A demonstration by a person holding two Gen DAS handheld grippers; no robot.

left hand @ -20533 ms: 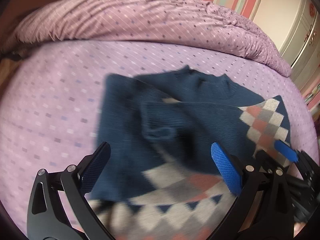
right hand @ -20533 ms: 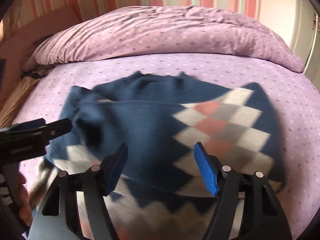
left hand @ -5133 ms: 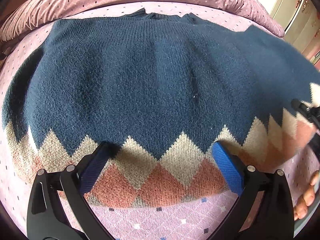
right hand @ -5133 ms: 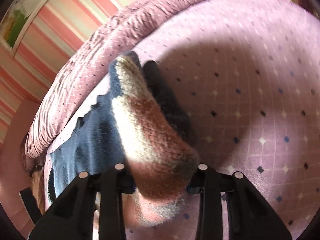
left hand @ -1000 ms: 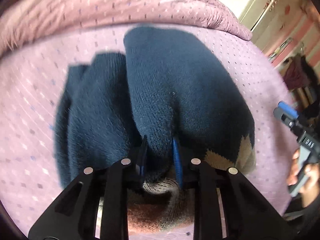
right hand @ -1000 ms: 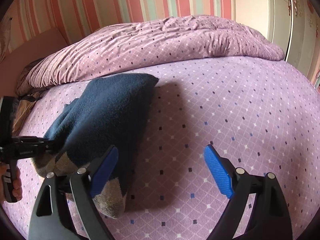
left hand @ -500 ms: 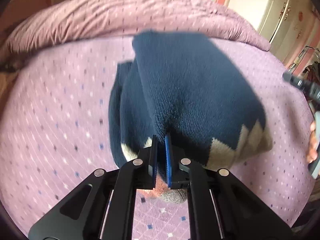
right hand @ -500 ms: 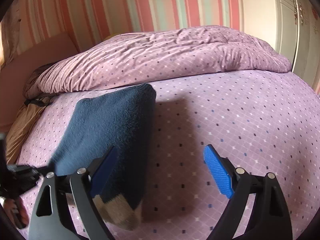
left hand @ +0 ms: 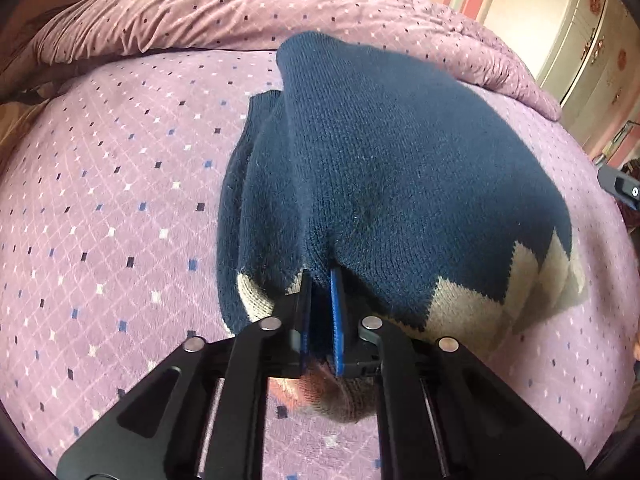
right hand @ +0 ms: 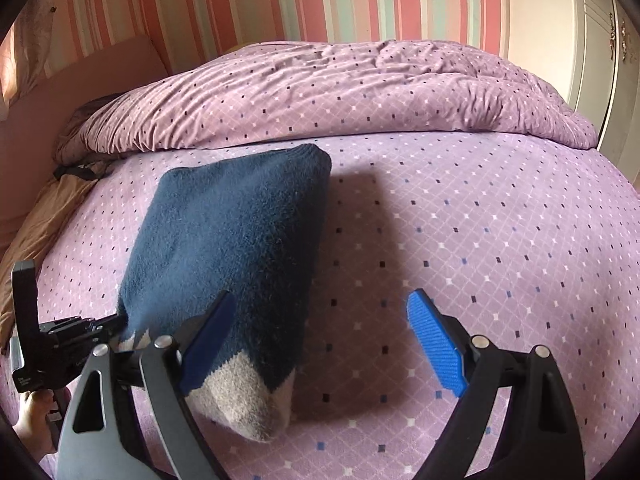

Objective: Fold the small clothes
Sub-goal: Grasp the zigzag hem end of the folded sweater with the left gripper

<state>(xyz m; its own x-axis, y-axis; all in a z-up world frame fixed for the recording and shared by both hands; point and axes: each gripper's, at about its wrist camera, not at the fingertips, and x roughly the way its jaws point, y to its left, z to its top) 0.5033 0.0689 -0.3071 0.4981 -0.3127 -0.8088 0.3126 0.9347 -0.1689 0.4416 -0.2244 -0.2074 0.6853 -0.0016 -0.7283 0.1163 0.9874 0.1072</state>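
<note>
A navy knitted sweater with a beige and salmon diamond hem is folded into a thick bundle on the purple bed. My left gripper is shut on the bundle's near edge, where the layers bunch up between the blue pads. In the right wrist view the same sweater lies to the left, its beige hem corner toward me. My right gripper stands open over bare sheet beside the bundle, its left finger in front of the hem and nothing between the pads. The left gripper shows at the sweater's left edge, gripping it.
The purple dotted sheet stretches to the right of the sweater. A rumpled duvet in the same pattern lies along the back. Striped wall and a white wardrobe stand behind. A hand holds the left gripper's handle.
The left gripper's jaws closed tight on the sweater's edge and it drew back and down, dragging the bundle. The right gripper stayed open, drifting slightly.
</note>
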